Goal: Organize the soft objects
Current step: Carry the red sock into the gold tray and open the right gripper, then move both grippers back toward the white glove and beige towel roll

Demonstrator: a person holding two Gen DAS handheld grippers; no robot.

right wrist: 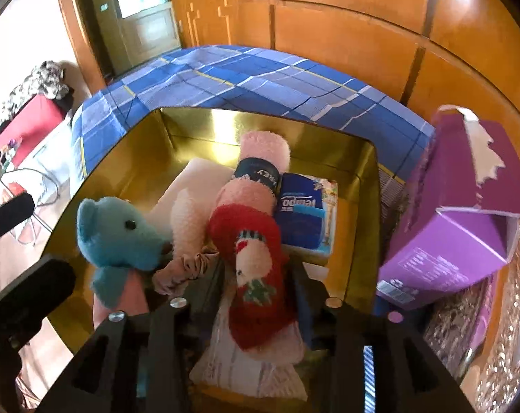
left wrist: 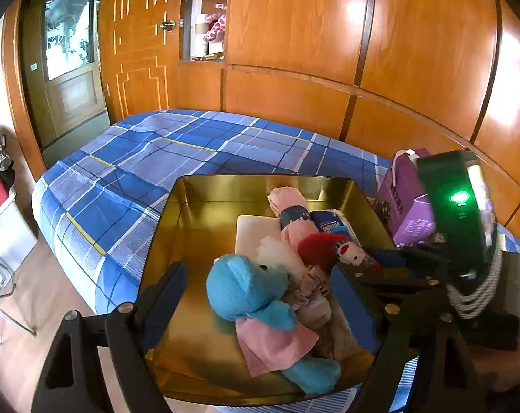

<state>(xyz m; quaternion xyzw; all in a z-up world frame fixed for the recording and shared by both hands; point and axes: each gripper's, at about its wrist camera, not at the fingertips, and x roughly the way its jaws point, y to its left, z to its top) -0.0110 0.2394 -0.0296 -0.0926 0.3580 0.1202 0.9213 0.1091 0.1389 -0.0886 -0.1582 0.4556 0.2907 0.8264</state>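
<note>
one red sock (right wrist: pixel 260 272) lies lengthwise, toe away.

Both wrist cameras look down, close, into the gold box (left wrist: pixel 225 192) (right wrist: pixel 198 127). The right sits nearer. Both share the far bed (left wrist: pixel 177 148) (right wrist: pixel 246 72).

Tin (left wrist: pixel 225 186) sits on bed (left wrist: pixel 163 151), wardrobe wall (left wrist: pixel 329 51) behind. In tin: bear (left wrist: pixel 246 289) front-left, lying on a cloth (left wrist: pixel 273 344); scrunchie (right wrist: pixel 187 268) just right of its head; sock (right wrist: pixel 256 275) right of that; rolled towel (right wrist: pixel 260 161) behind; tissue pack (right wrist: pixel 301 216) back-right. Carton (right wrist: pixel 459 227) outside tin, right side.
</note>
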